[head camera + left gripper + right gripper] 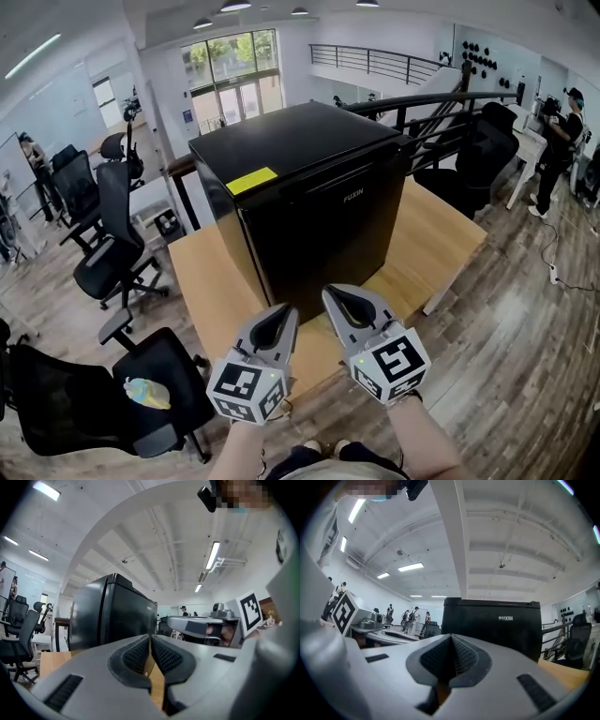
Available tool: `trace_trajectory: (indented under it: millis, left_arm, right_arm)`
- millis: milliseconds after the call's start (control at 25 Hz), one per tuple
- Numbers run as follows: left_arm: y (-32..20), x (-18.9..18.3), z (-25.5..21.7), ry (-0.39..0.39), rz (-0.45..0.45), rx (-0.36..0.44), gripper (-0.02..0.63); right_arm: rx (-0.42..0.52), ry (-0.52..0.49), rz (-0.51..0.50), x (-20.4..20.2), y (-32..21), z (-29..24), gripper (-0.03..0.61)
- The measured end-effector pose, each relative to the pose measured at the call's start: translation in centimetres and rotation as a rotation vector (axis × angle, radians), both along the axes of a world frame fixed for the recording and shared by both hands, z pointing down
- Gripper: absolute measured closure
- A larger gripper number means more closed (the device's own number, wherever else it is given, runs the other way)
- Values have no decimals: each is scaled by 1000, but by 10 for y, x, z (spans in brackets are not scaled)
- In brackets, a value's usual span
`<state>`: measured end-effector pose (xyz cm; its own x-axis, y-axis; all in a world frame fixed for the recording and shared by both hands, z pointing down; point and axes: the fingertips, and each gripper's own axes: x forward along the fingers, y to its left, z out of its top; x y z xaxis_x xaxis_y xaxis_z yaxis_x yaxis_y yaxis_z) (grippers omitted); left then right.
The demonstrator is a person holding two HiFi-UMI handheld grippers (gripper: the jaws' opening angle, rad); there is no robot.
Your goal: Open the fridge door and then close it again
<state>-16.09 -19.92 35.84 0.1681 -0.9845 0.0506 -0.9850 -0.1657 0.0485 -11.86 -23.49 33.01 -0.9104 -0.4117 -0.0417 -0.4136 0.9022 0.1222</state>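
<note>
Scanning the surroundings, we note black chairs (108, 248) left of the table (436, 248), a near chair (155, 375) at bottom left with a yellow-blue item on its seat, and another chair (483, 155) behind the table at right. A dark railing (412, 98) runs behind, and a person (565, 141) stands far right on the wood floor (525, 319). The fridge (281, 150), black, sits in the middle of the table, near its back edge. It stands upright with its long axis vertical. Its door (328, 234) is shut and faces us, turned slightly to our right, with the logo (352, 197) near its top. A yellow sticker (251, 180) lies on the fridge top near the front left corner. Only a bare strip of table lies between the door and the grippers. The left gripper (286, 314) and right gripper (336, 298) hang side by side over the table's near edge, near the door but apart from it. Both point level at the fridge. Each has its jaws pressed together on nothing.
</note>
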Motion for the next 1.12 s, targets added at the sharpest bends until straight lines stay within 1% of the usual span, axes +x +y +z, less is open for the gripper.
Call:
trace_trajectory:
  millis: [160,320,400,520,680,840,1120]
  left_arm:
    - [7,17,5,-10,28,-11,601]
    - [13,34,14,-55,49,-43,603]
    - [17,41,16,-52,60,-50,603]
    - [21,46,18,-35,64,-56,604]
    - [24,46,22,-24,54,-64,604]
    - [25,46,23,-23,52,-63,606]
    - [24,40,24,-13,34,-66,606]
  right_arm:
    - [-3,0,39,19,9,3,580]
    - [21,52,51,33,22,10,580]
    - [-2,52,51,40,25,16,580]
    - [-67,35,65,50,26,25,580]
    - [-93,39,90,58,28,32,580]
    - [-82,64,104,61,31,36,580]
    - [-83,75,135,68,24,39,580]
